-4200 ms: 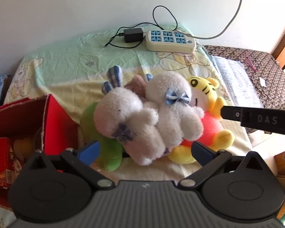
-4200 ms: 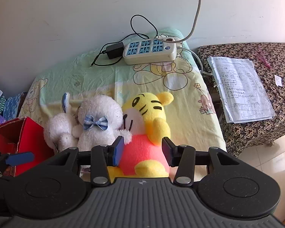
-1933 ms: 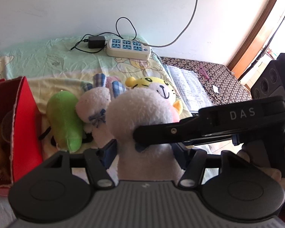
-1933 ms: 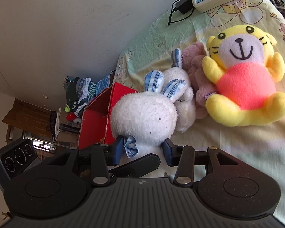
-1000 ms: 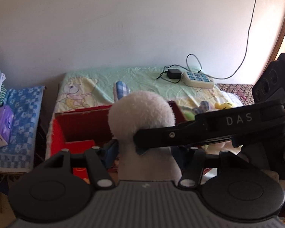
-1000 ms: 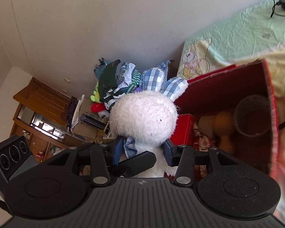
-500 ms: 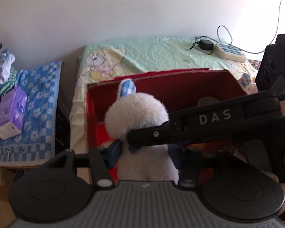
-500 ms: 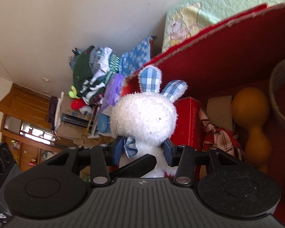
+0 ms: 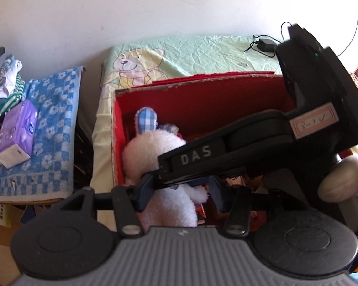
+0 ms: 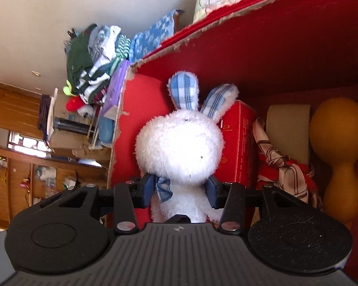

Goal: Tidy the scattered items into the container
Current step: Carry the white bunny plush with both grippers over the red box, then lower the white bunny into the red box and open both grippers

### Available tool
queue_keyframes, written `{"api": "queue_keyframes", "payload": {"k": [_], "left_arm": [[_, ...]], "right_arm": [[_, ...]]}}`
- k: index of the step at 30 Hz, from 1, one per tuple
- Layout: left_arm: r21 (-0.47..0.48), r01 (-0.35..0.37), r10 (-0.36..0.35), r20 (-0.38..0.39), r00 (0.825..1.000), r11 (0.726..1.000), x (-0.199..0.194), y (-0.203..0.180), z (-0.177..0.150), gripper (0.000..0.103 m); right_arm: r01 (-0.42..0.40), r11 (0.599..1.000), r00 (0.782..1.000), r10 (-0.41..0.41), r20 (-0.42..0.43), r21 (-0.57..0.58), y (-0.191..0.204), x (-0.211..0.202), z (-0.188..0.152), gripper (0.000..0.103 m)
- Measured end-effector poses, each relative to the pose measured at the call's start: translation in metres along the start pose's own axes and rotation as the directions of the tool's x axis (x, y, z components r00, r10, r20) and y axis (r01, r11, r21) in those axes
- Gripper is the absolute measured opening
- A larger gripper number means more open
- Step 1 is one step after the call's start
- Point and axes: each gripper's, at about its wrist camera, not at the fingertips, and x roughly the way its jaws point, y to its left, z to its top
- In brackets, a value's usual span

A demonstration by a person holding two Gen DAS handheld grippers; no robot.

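Right tongs [image 10: 179,191] clamped on the white plush rabbit [image 10: 180,147], blue pads pressed into either side just beneath the head, by the checked bow. Left tongs [image 9: 179,193] spread wider around the same rabbit's body; left pad against the plush, right pad standing apart from it, so not gripping. Right tool's black arm crossing in front of the left camera, lettered DAS.

Rabbit held inside the red box [image 10: 262,47], at its left end, head below the ragged cardboard rim, two blue plaid ears up. Whether touching the floor of the box: cannot tell.

In the box beside it, counted: one small red carton [image 10: 238,143] directly behind the rabbit, one patterned red-and-cream cloth [image 10: 279,166], one tan round tub [image 10: 288,128], one orange gourd-shaped thing [image 10: 339,152] at the far right.

Outward: box resting on the bed [image 9: 198,50] with its bear-print sheet, one black adapter [image 9: 266,45] with cable near the wall. Left of the bed, a blue checked towel [image 9: 50,124] with one purple tissue pack [image 9: 16,131] on it, folded clothes [image 9: 2,81] stacked behind.
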Motion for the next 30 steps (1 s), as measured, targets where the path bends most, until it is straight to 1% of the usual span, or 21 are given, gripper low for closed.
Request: {"api": "queue_keyframes", "payload": {"k": [2, 6, 7, 9, 10, 12, 14, 16, 17, 18, 19, 22, 25, 30], "left_arm": [[-0.007, -0.019, 0.019, -0.008, 1.0, 1.0, 0.004, 0.0, 0.0, 0.052], [-0.023, -0.012, 0.012, -0.027, 1.0, 1.0, 0.009, 0.006, 0.001, 0.051], [-0.026, -0.01, 0.009, -0.03, 0.999, 1.0, 0.01, 0.007, 0.001, 0.052], [-0.027, -0.019, 0.018, -0.035, 0.999, 0.999, 0.012, 0.006, 0.001, 0.052], [-0.027, -0.025, 0.025, -0.036, 0.999, 0.999, 0.013, 0.006, 0.001, 0.052], [-0.032, -0.026, 0.024, -0.037, 0.999, 0.999, 0.012, 0.006, 0.001, 0.052], [-0.04, -0.024, 0.023, -0.034, 0.999, 0.999, 0.01, 0.008, 0.001, 0.052], [-0.04, -0.037, 0.036, -0.027, 0.999, 0.999, 0.008, 0.01, 0.002, 0.052], [-0.041, -0.038, 0.038, -0.02, 0.999, 0.998, 0.005, 0.01, 0.002, 0.052], [-0.044, -0.034, 0.033, -0.014, 0.999, 0.998, 0.003, 0.01, 0.002, 0.052], [-0.047, -0.025, 0.025, -0.008, 1.0, 0.999, 0.001, 0.01, 0.002, 0.052], [-0.037, -0.006, 0.006, -0.002, 1.0, 0.999, -0.003, 0.007, 0.001, 0.052], [-0.023, -0.027, 0.026, -0.026, 0.999, 0.999, 0.003, 0.002, 0.0, 0.052], [-0.03, -0.048, 0.046, -0.054, 0.997, 0.998, 0.011, 0.002, 0.003, 0.052]], "right_arm": [[-0.003, 1.0, 1.0, 0.003, -0.013, 0.011, -0.002, 0.0, 0.001, 0.05], [0.019, 1.0, 1.0, -0.019, -0.015, -0.02, -0.001, -0.008, 0.0, 0.051], [0.012, 1.0, 1.0, -0.012, -0.012, -0.017, -0.002, -0.01, 0.0, 0.055], [-0.033, 0.999, 0.999, 0.033, -0.001, -0.004, -0.004, -0.016, -0.001, 0.061], [-0.051, 0.999, 0.999, 0.051, 0.006, -0.002, -0.004, -0.018, -0.001, 0.062], [-0.056, 0.998, 0.998, 0.056, 0.026, -0.005, -0.005, -0.025, -0.004, 0.062], [-0.038, 0.999, 0.997, 0.038, 0.064, -0.002, -0.006, -0.032, -0.008, 0.059], [-0.022, 1.0, 0.996, 0.021, 0.085, 0.014, -0.01, -0.038, -0.01, 0.048], [-0.021, 0.999, 0.996, 0.018, 0.09, 0.031, -0.012, -0.039, -0.011, 0.045], [-0.024, 0.999, 0.995, 0.019, 0.095, 0.049, -0.015, -0.039, -0.011, 0.038], [-0.027, 0.997, 0.995, 0.021, 0.099, 0.065, -0.017, -0.038, -0.011, 0.034], [-0.033, 0.994, 0.995, 0.022, 0.101, 0.104, -0.019, -0.034, -0.01, 0.032], [-0.03, 0.994, 0.995, 0.019, 0.101, 0.104, -0.012, -0.03, -0.006, 0.032], [-0.028, 0.995, 0.995, 0.019, 0.097, 0.094, -0.011, -0.027, -0.004, 0.032]]}}
